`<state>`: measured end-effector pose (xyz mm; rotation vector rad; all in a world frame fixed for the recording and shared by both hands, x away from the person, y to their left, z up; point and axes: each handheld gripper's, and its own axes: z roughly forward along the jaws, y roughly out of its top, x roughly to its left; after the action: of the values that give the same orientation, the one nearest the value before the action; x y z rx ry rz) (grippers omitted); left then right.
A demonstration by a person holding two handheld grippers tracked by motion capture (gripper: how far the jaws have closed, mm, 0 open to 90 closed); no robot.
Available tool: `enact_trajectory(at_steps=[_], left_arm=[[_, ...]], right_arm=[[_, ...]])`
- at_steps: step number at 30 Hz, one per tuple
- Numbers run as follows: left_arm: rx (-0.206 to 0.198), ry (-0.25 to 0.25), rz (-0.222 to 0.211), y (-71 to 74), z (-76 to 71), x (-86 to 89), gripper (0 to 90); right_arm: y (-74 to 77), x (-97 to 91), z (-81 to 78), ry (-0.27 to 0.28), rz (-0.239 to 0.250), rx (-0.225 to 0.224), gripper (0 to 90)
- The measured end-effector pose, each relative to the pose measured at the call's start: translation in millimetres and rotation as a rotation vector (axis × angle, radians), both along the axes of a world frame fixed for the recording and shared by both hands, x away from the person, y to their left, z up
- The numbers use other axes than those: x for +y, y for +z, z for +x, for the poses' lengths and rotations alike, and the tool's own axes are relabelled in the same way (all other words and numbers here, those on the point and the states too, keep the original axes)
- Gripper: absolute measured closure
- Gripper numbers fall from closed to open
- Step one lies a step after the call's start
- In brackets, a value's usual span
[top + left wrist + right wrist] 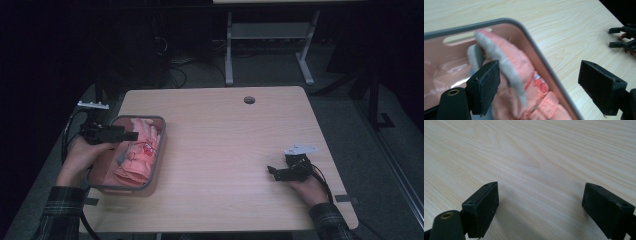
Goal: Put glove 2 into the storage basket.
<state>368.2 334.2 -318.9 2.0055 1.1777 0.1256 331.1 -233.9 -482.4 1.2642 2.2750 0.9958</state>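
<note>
Pink garment [142,150] lies in grey-rimmed basket [159,150], left of frame, directly beneath left gripper [131,135]; jaws wide apart, holding nothing.

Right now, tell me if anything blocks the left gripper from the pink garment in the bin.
Nothing visible does. The left gripper is open above the pink garment, which lies uncovered in the bin.

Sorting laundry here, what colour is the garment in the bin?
Salmon pink garment with grey-white trim, clearest in the left gripper view.
</note>
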Motion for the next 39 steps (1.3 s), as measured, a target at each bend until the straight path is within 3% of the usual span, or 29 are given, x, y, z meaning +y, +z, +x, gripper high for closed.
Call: enact_trajectory(at_steps=[19, 35, 39], left_arm=[[-0.123, -0.116, 0.011, 7.7, -8.6, -73.8, 17.6], [-0.149, -0.203, 0.032, -24.0, -15.4, -137.9, 17.6], [-0.160, -0.223, 0.062, -34.5, -17.6, -152.1, 17.6]], right_arm=[[0.0, 0.1, 0.0, 0.000, 0.000, 0.000, 13.8], [-0.1, 0.3, -0.1, 0.003, 0.001, 0.000, 13.8], [-0.1, 0.4, -0.1, 0.005, 0.001, 0.000, 13.8]])
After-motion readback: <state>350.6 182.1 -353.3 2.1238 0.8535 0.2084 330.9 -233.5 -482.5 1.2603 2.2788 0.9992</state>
